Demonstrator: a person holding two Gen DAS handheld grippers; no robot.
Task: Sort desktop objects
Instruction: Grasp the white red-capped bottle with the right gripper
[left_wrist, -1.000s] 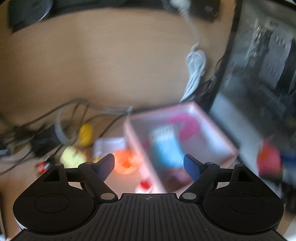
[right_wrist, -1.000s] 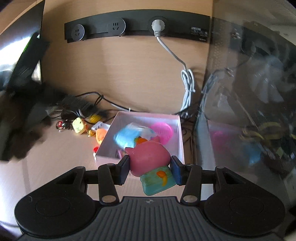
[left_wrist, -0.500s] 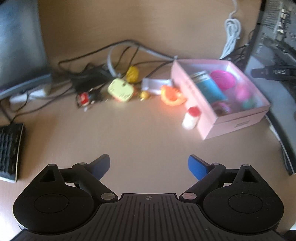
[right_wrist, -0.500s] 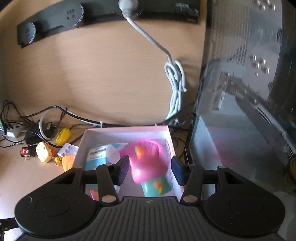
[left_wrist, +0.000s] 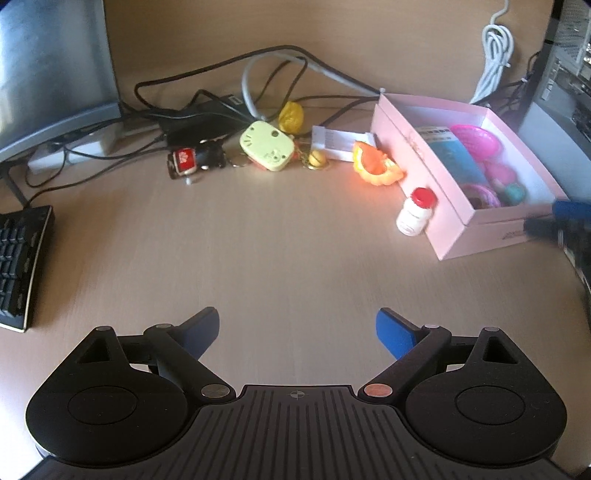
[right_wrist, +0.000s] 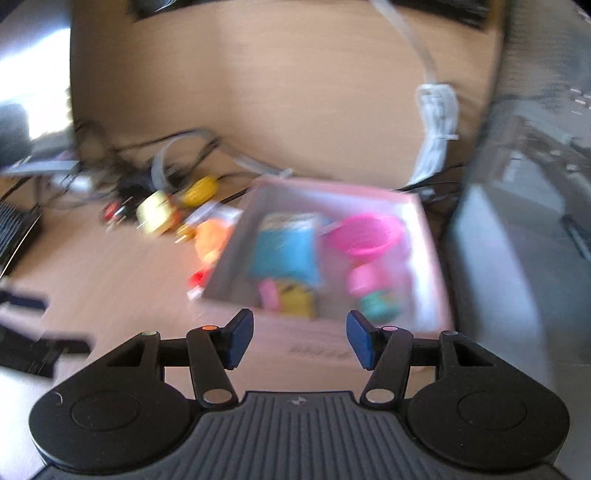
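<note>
Right gripper (right_wrist: 300, 339) hangs over the pink box (right_wrist: 325, 332) — jaws opening, nothing between them. Left gripper (left_wrist: 295, 332) gapes wide over the bare desk (left_wrist: 258, 258), empty.

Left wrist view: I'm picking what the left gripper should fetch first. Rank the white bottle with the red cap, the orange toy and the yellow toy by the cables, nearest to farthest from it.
1. White bottle with the red cap: right, against the pink box.
2. Orange toy: right of centre, beyond the bottle.
3. Yellow toy: centre back, among the cables.

The left gripper is open and empty.
</note>
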